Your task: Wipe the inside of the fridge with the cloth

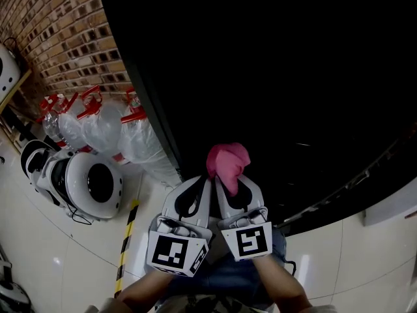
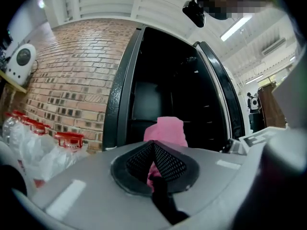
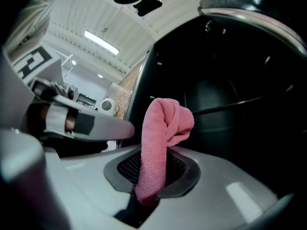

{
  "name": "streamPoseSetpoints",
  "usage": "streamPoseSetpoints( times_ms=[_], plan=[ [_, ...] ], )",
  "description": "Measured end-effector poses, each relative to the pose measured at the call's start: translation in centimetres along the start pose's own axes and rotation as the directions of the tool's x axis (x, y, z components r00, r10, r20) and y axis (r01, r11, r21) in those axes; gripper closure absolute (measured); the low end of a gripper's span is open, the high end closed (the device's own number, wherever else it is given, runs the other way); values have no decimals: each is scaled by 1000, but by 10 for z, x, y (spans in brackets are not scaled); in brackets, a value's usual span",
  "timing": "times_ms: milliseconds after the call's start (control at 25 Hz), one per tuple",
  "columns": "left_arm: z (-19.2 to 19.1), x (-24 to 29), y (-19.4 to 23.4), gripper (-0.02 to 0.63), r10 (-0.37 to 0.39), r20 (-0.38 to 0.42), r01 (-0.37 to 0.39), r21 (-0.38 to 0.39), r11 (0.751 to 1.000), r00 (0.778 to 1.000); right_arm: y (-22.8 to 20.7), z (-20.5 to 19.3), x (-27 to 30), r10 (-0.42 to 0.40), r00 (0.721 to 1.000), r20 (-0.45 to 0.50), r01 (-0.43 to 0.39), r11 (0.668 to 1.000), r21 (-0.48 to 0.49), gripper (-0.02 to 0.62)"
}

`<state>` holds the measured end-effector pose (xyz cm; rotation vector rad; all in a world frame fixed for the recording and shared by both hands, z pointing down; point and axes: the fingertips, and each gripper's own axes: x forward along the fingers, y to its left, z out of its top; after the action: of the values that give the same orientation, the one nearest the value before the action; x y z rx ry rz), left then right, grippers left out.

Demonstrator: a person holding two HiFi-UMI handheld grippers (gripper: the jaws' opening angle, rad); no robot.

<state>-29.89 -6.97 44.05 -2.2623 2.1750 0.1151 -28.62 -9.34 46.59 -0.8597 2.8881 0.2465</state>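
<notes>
Cloth (image 1: 228, 162): pink, nubby terry, rolled into a soft lump with the top folded over; it is held up before the front edge of the fridge.
Right gripper (image 3: 152, 166): clamped on the cloth's lower end, between black mesh pads.
Left gripper (image 2: 153, 147): pads drawn together to a peak, with a thin strip of pink caught between them; set just beside the right gripper.
Fridge (image 1: 293, 77): glossy black frame, dark interior, shelf lines faintly seen.
Brick wall (image 1: 65, 38): rough red-brown, at the fridge's left side.
Bottles (image 1: 104, 126): red-capped, wrapped in clear plastic, at the wall's foot.
</notes>
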Motion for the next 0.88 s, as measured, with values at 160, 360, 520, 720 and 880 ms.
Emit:
streamPoseSetpoints(
  times_ms=[160, 360, 520, 720, 880],
  plan=[
    [2, -5, 3, 593, -5, 2, 5, 4, 1000, 1000, -7, -26, 30, 28, 995, -97, -23, 998, 51, 534],
    [1, -5, -1, 593, -35, 10, 34, 12, 999, 999, -35, -35, 63, -12, 993, -117, 14, 1000, 9, 534],
    [2, -2, -4, 592, -60, 15, 60, 1, 998, 998, -57, -38, 86, -55, 988, -147, 51, 998, -32, 534],
    [5, 1, -4, 592, -78, 19, 78, -4, 997, 997, -81, -45, 116, -91, 979, -181, 73, 992, -100, 534],
    [4, 0, -11, 592, -105, 16, 105, -3, 994, 994, -98, -51, 136, -127, 974, -190, 104, 986, -128, 534]
  ],
)
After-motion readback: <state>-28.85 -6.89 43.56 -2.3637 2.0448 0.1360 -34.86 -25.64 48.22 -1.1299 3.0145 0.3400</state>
